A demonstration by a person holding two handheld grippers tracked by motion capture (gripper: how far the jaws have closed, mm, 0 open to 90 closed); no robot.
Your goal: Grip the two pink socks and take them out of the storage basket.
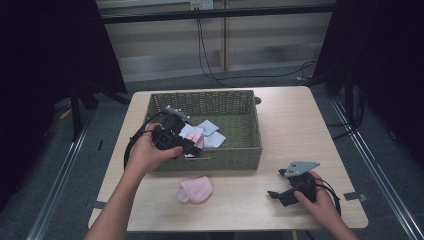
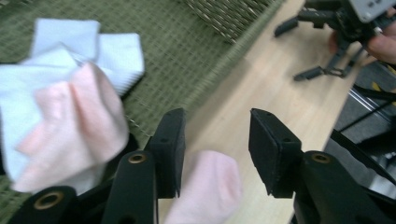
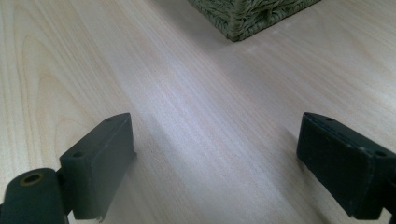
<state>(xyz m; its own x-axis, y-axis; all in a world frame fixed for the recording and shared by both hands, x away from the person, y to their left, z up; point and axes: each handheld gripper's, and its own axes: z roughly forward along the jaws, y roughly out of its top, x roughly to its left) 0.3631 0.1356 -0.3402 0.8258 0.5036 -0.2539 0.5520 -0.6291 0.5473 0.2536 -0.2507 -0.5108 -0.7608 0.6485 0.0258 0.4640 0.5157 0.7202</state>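
Observation:
A green woven basket (image 1: 235,102) stands mid-table and holds light blue cloths (image 1: 210,132) with a pink cloth (image 2: 79,121) lying on them. My left gripper (image 1: 192,145) hangs over the basket's front left part, just right of that pink cloth. Its jaws stand apart (image 2: 217,126), and neither pad presses on anything. A second pink cloth (image 1: 195,190) lies on the table in front of the basket and shows low between the jaws (image 2: 208,186). My right gripper (image 1: 276,183) rests at the table's front right, open (image 3: 215,135) over bare wood.
The basket's front wall (image 2: 233,46) runs across the left gripper view, with the wooden table (image 1: 295,125) beyond it. A basket corner (image 3: 243,21) is at the top of the right gripper view. Cables and dark frames stand beyond the far edge.

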